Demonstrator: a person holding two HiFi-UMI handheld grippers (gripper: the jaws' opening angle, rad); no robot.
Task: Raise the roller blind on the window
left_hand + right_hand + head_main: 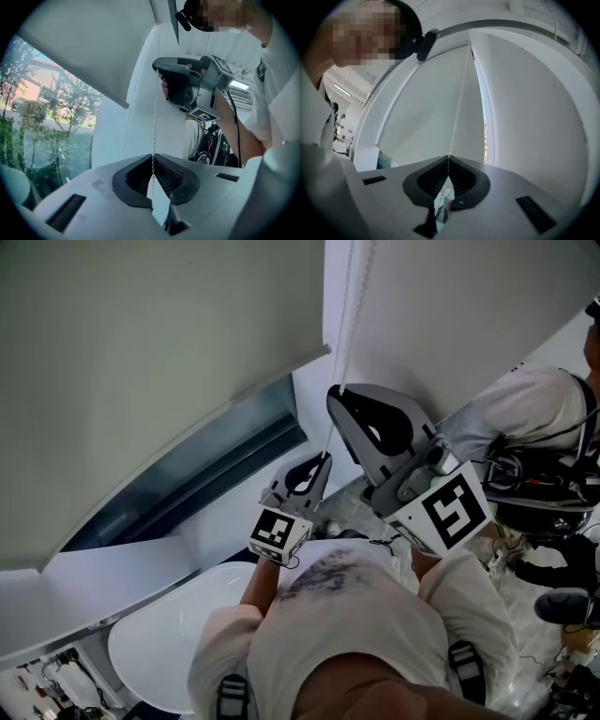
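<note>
The pale roller blind [159, 362] covers the upper part of the window, its bottom bar running diagonally above the glass [187, 474]. A thin white bead chain [349, 315] hangs down along the blind's right edge. My right gripper [336, 390] is shut on the chain, the higher of the two. My left gripper [324, 457] is shut on the same chain just below it. In the left gripper view the chain [154, 122] runs straight up from the closed jaws to the right gripper [158, 70]. The right gripper view shows the chain [458, 112] rising taut toward the blind's top.
A white wall or frame [450, 324] stands right of the chain. A second person [534, 418] with cables and gear is at the right. A white rounded table [178, 643] lies below the window sill. Trees and a building [42, 103] show through the glass.
</note>
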